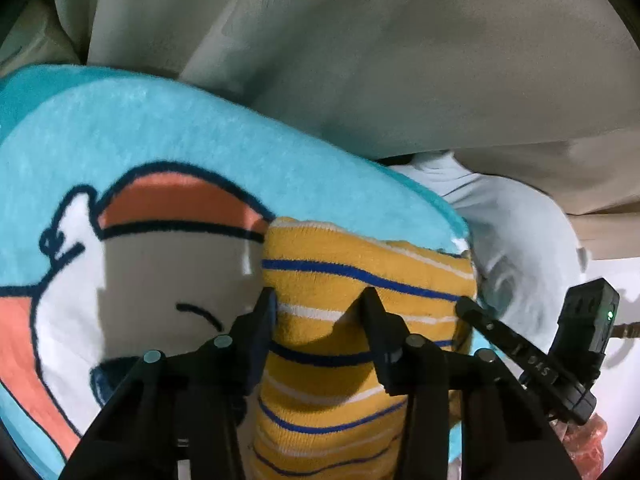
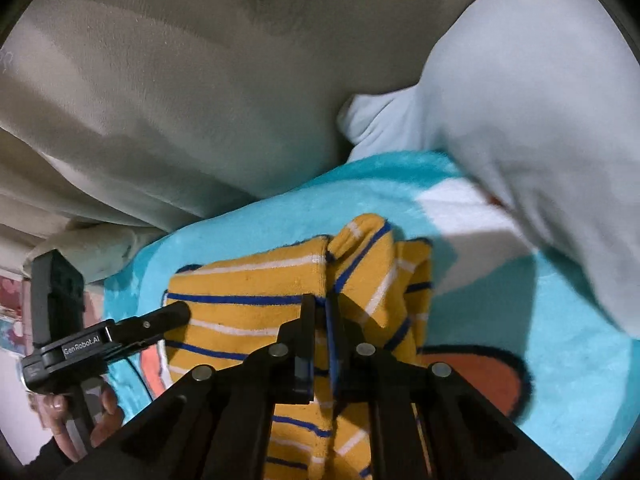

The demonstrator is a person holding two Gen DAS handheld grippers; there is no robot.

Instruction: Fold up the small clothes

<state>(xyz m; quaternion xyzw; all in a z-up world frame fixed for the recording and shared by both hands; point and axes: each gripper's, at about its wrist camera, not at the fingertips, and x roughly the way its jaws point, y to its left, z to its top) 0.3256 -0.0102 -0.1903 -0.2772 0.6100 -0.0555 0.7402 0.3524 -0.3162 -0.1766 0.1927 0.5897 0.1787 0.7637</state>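
Left wrist view shows the small mustard-yellow knitted garment with blue and white stripes (image 1: 360, 280) lying on a turquoise terry towel printed with a white and orange cartoon figure (image 1: 120, 128). The left gripper (image 1: 320, 300) stands with its jaws wide apart, one finger at the garment's left edge and the other on the striped knit, gripping nothing. A pale blue soft cloth (image 1: 520, 240) lies just beside the towel's far corner, with a beige bedcover (image 1: 360, 60) behind.

In the right wrist view the right gripper (image 2: 320, 308) has its jaws drawn narrow with a raised ridge of the yellow knit between them; I judge it to be pinching a fold of the garment, since the fabric peaks up just beyond the tips. The left gripper's finger lies on the garment's left part there, and the person's hand (image 2: 80, 412) shows at the lower left.

The step in hand seems to be carrying one part of the garment over the other. To do it well, the left finger should press flat near the intended crease line so the lower layer does not drag across the nap of the towel. The right gripper should lift only enough to clear the layer beneath, carry the pinched edge across in line with the stripes, and lay it down before letting go, so the edges meet squarely. The knit is thick and springy, so a bunched fold is the likely fault.
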